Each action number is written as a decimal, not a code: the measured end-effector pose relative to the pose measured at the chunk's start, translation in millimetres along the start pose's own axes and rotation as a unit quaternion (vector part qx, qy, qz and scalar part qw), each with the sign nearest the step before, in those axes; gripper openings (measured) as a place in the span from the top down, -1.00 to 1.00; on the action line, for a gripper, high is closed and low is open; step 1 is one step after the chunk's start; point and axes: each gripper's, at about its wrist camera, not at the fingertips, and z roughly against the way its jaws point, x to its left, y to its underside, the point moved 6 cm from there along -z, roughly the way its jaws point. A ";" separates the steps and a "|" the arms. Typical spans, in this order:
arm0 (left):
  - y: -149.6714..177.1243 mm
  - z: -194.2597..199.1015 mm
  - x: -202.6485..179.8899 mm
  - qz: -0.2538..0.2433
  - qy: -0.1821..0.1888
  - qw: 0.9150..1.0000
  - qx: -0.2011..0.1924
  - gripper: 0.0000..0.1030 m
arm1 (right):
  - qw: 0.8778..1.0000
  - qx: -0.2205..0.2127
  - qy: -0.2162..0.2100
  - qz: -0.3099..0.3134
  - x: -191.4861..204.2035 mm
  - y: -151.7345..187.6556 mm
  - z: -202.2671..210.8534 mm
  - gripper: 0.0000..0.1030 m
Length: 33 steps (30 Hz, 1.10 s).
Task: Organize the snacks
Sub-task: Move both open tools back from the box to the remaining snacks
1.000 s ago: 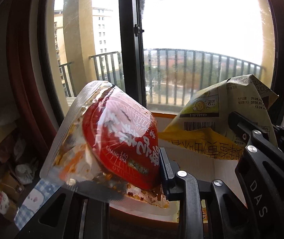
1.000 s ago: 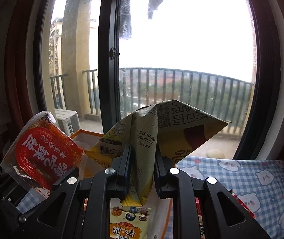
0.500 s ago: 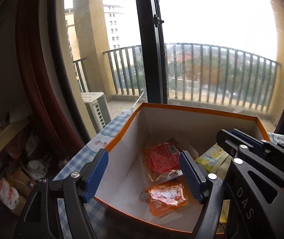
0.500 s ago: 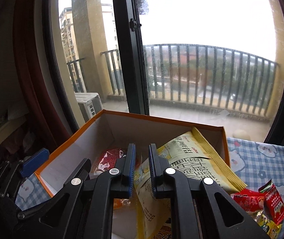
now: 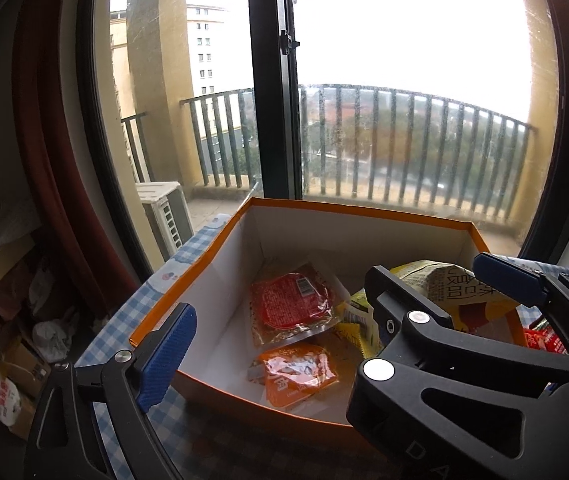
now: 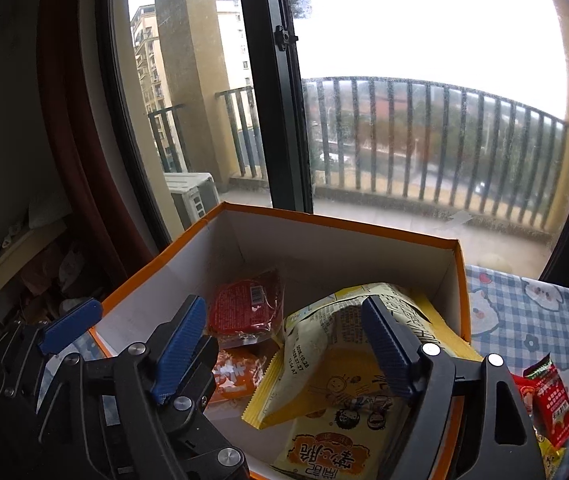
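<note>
An orange-rimmed cardboard box (image 5: 188, 300) (image 6: 156, 268) stands by the window on a blue checked cloth. In it lie a red snack pack (image 5: 290, 306) (image 6: 246, 308), an orange pack (image 5: 298, 374) (image 6: 236, 374) and a yellow bag (image 6: 332, 356) (image 5: 440, 284). My left gripper (image 5: 276, 344) is open and empty over the box's near edge. My right gripper (image 6: 284, 344) is open and empty just above the yellow bag; in the left wrist view its black body (image 5: 464, 380) hides the box's right side.
Small red snack packets (image 6: 548, 396) lie on the cloth (image 6: 532, 312) right of the box. The window frame (image 5: 276, 80) and balcony railing are right behind the box. Cluttered shelves and bags (image 5: 0, 392) sit low on the left.
Both grippers opened: the left let the red pack drop into the box, the right let go of the yellow bag, which now lies in the box. Both views tilted down toward the box.
</note>
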 end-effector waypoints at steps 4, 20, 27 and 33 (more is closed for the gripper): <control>1.2 12.1 -9.9 -0.004 0.014 1.000 -0.009 -0.89 | 1.000 -0.010 0.017 -0.001 -6.8 2.6 18.2 -0.72; 9.0 53.5 -59.0 -0.021 0.063 0.997 -0.028 -0.94 | 0.997 -0.034 0.069 -0.012 -50.2 15.8 87.8 -0.79; 13.8 65.5 -81.8 -0.026 0.082 0.996 -0.037 -0.94 | 0.995 -0.047 0.089 -0.018 -74.3 25.9 117.1 -0.79; 20.7 78.2 -102.8 -0.032 0.091 0.994 -0.052 -0.94 | 0.993 -0.058 0.104 -0.021 -91.2 34.3 137.6 -0.79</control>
